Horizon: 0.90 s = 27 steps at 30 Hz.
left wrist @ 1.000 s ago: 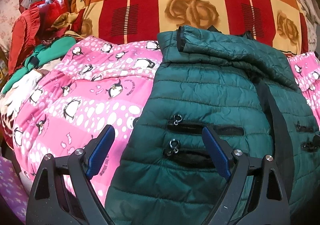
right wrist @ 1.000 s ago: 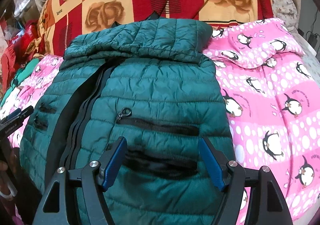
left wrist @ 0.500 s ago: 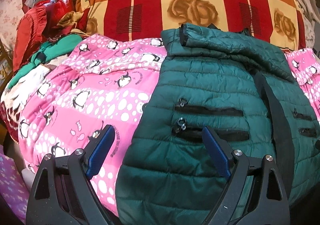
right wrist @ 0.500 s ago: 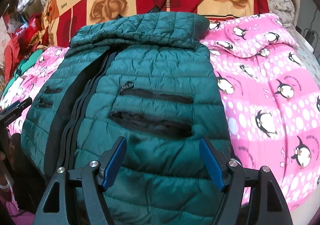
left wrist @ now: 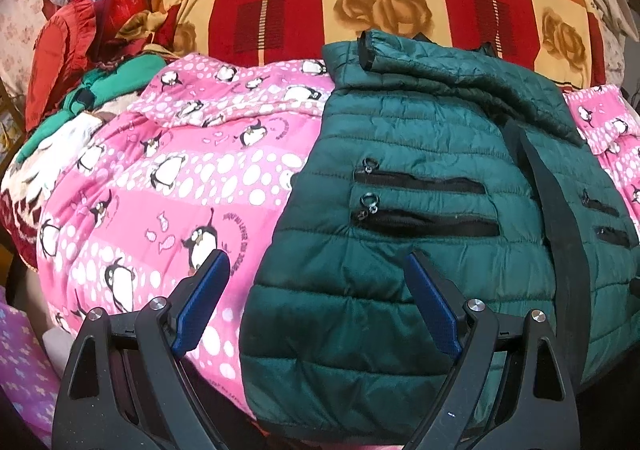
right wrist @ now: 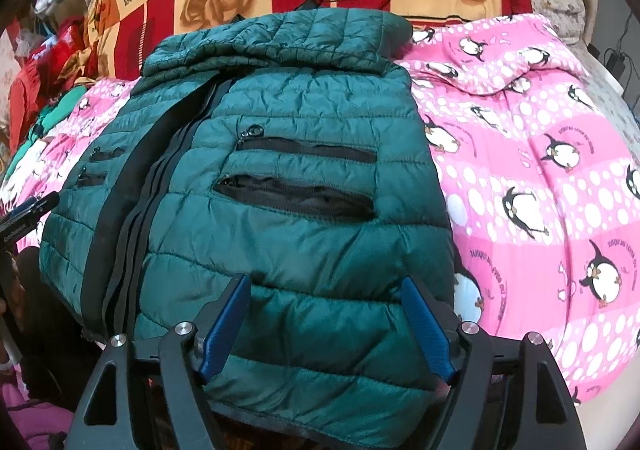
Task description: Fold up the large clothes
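Here, in the left wrist view, the green jacket (left wrist: 420,210) fills the centre and right of the frame, lying on a pink quilt (left wrist: 180,186); the left gripper (left wrist: 316,282) at the bottom has its fingers wide apart, holding nothing. In the right wrist view, the jacket sits centre-left, and the right gripper (right wrist: 326,304) is opening over its hem, pads not pressing it.
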Tool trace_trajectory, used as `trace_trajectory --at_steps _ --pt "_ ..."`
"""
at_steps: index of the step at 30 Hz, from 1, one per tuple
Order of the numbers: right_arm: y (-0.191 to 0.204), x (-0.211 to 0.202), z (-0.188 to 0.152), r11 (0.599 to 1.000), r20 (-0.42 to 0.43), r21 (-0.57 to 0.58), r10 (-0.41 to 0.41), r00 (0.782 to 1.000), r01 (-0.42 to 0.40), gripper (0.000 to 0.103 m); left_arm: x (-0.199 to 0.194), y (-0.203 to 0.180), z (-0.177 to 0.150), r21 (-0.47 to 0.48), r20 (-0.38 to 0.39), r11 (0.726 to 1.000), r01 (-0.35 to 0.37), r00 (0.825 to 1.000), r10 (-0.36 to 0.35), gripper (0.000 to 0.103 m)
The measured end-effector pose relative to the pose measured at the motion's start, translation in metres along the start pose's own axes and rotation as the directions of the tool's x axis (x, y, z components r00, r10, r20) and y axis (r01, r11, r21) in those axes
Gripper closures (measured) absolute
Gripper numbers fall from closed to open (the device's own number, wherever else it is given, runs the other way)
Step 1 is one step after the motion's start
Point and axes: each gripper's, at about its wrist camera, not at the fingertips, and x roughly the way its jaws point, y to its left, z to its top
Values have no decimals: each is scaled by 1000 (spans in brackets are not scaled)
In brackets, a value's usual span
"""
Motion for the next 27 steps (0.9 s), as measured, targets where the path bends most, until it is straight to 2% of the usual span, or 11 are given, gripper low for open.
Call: trace_trajectory --at_steps 8,16,19,23,27 --pt "-12 1 -8 1000 -18 11 -9 1000 9 24 4 7 -9 -4 -32 1000 18 999 -18 14" --pt "-28 0 -20 999 -47 25 -26 999 27 23 12 28 -18 -53 -87 991 119 989 -124 14" --pt "-38 3 -25 998 -63 54 -3 998 7 22 19 40 -20 -116 -117 980 162 977 -176 14" --pt "-44 8 -31 995 -79 89 62 995 -55 22 33 53 -27 -236 -166 944 230 948 -273 14" --pt "-42 14 -37 986 -101 97 147 984 -138 22 35 50 -33 -238 -175 939 248 940 -292 12"
